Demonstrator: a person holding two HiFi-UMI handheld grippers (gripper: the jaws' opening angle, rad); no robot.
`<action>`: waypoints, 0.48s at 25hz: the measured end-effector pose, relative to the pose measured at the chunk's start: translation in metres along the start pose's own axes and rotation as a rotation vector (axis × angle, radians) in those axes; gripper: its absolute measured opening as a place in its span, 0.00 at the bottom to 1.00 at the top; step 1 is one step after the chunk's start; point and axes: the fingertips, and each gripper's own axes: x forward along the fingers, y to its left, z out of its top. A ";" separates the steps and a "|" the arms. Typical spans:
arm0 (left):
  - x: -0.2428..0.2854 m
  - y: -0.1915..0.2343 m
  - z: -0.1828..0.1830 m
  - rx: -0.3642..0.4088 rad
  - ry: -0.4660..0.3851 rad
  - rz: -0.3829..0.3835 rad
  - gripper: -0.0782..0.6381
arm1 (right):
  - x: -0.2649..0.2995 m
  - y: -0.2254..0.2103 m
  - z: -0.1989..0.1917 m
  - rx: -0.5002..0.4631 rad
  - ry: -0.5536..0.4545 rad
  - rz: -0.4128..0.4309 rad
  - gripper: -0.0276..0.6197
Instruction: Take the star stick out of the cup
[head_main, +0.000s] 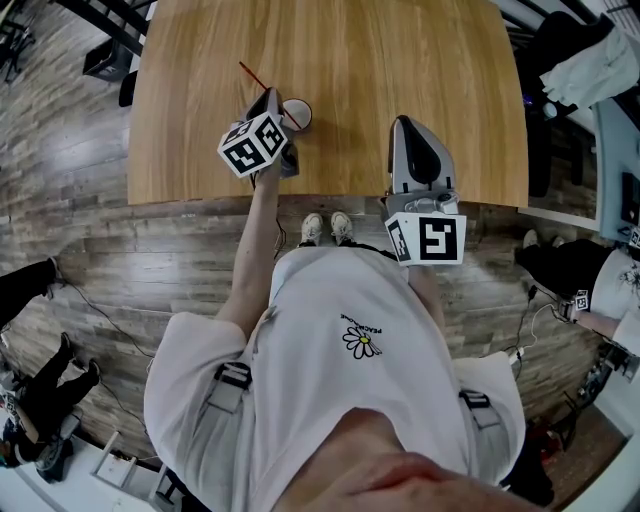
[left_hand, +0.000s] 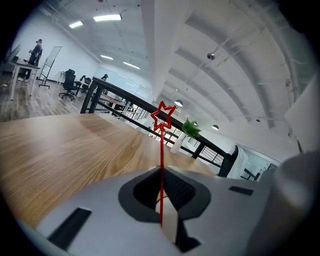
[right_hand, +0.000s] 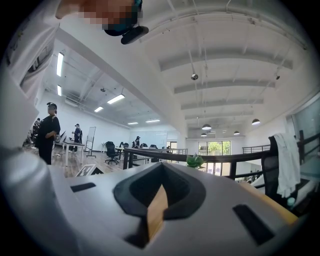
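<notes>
In the left gripper view a thin red stick (left_hand: 161, 150) with an outlined star (left_hand: 163, 116) on top rises straight from between the jaws of my left gripper (left_hand: 161, 172), which is shut on it. In the head view the stick (head_main: 252, 75) slants up and left from the left gripper (head_main: 270, 95). A small white cup (head_main: 297, 113) stands just right of that gripper on the wooden table (head_main: 400, 60). The stick's lower end is hidden. My right gripper (head_main: 405, 122) rests near the table's front edge, its jaws (right_hand: 160, 175) shut and empty.
The table's front edge (head_main: 330, 198) runs just below both grippers. A dark chair draped with white cloth (head_main: 585, 55) stands at the back right. People's legs (head_main: 45, 385) and cables show on the floor at the left. A railing and a potted plant (left_hand: 187, 131) lie beyond the table.
</notes>
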 end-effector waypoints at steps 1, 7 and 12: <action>-0.001 -0.002 0.003 0.000 -0.004 -0.006 0.14 | 0.000 0.000 0.001 0.000 -0.003 0.002 0.05; -0.017 -0.031 0.055 0.045 -0.103 -0.068 0.14 | -0.001 -0.001 0.005 0.009 -0.032 0.010 0.05; -0.045 -0.089 0.118 0.226 -0.211 -0.113 0.14 | 0.003 -0.001 0.014 0.028 -0.071 0.030 0.05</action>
